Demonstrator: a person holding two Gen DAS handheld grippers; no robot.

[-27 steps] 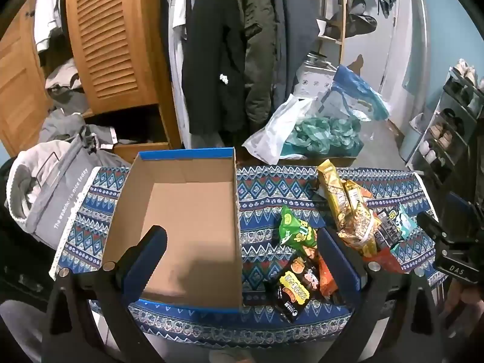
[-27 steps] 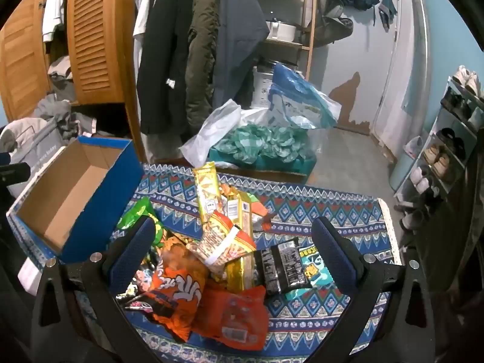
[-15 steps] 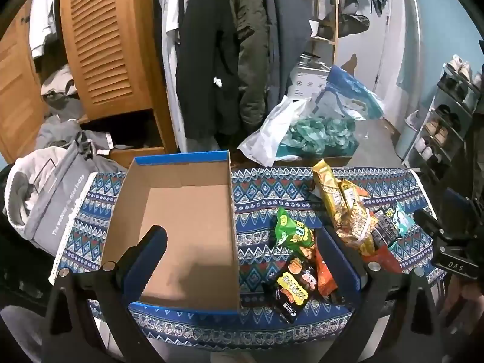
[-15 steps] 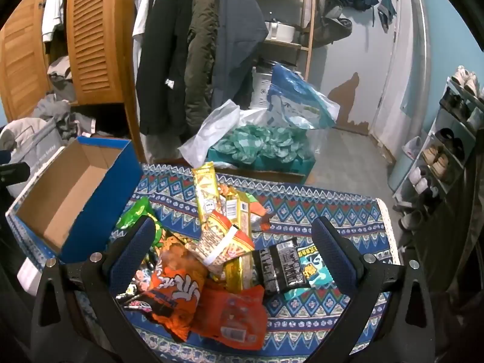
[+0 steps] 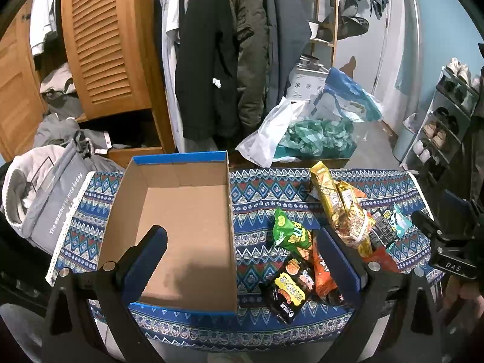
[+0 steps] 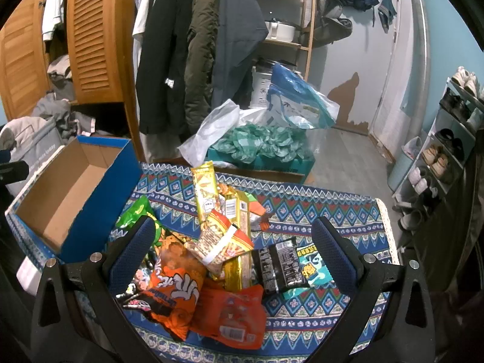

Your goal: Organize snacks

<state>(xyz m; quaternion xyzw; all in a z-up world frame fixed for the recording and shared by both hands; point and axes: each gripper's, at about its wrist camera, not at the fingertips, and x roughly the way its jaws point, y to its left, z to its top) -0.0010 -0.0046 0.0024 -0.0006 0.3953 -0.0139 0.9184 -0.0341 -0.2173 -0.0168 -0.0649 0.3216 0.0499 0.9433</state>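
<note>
Coats point(image 5: 224, 60) are hanging behind a bench point(image 5: 260, 187) that is wearing a blue patterned cloth. On its left side a cardboard box point(image 5: 181, 220) with blue outer walls is sitting open, with nothing lying on its brown floor. The snacks point(image 6: 224, 242) are lying in a loose heap on the cloth just right of the box: gold, green, orange, red and black crinkled packets overlapping one another. The left tool point(image 5: 242, 260) is hovering with its jaws wide apart, gripping nothing. The right tool point(image 6: 233, 251) is hanging above the heap, likewise spread wide and gripping nothing.
</note>
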